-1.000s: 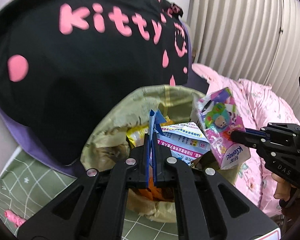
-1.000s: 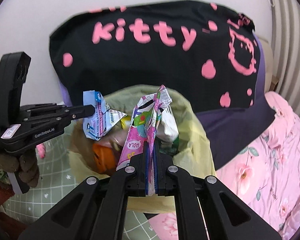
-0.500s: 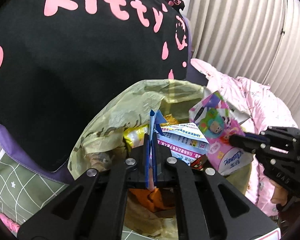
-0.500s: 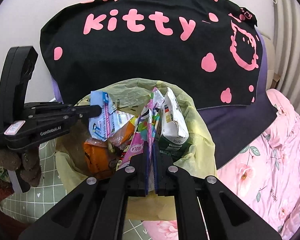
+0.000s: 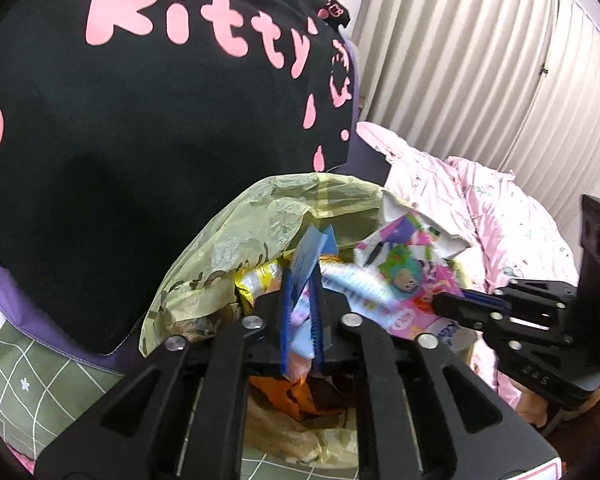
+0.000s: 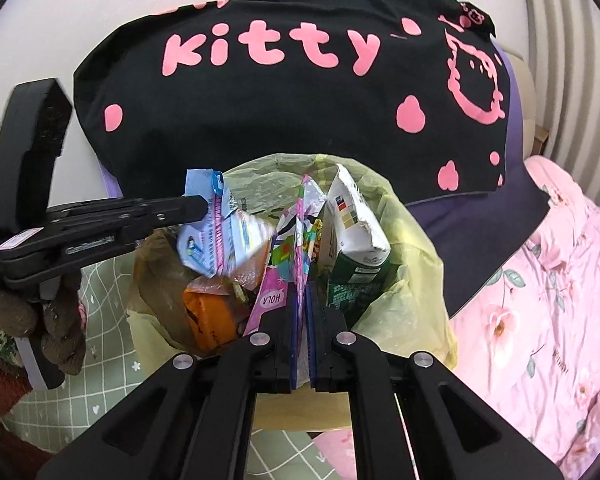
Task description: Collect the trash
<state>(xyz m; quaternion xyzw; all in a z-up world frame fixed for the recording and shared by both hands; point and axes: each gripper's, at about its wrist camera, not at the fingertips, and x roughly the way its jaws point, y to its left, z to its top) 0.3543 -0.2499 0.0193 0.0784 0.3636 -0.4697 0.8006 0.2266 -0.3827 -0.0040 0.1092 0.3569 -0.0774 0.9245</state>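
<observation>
A yellow trash bag [image 5: 236, 236] [image 6: 412, 240] stands open and holds several wrappers, an orange packet [image 6: 208, 312] and a green-white carton [image 6: 356, 240]. My left gripper [image 5: 300, 300] [image 6: 198, 206] is over the bag's mouth. Its jaws have parted a little, with a blue-white wrapper [image 5: 310, 256] [image 6: 216, 236] still between them. My right gripper [image 6: 300, 300] [image 5: 444, 304] is shut on a pink cartoon wrapper [image 6: 288, 256] [image 5: 404, 276] and holds it over the bag, close beside the carton.
A black "kitty" pillow [image 5: 140, 120] [image 6: 300, 92] stands right behind the bag. A pink floral quilt [image 5: 480, 208] [image 6: 560, 300] lies to the right. A green grid sheet [image 5: 24, 380] [image 6: 108, 344] lies under the bag. White blinds [image 5: 480, 60] stand at the back right.
Both grippers have moved down closer to the bag's mouth with their wrappers. The left jaws have begun to part around the blue-white wrapper.
</observation>
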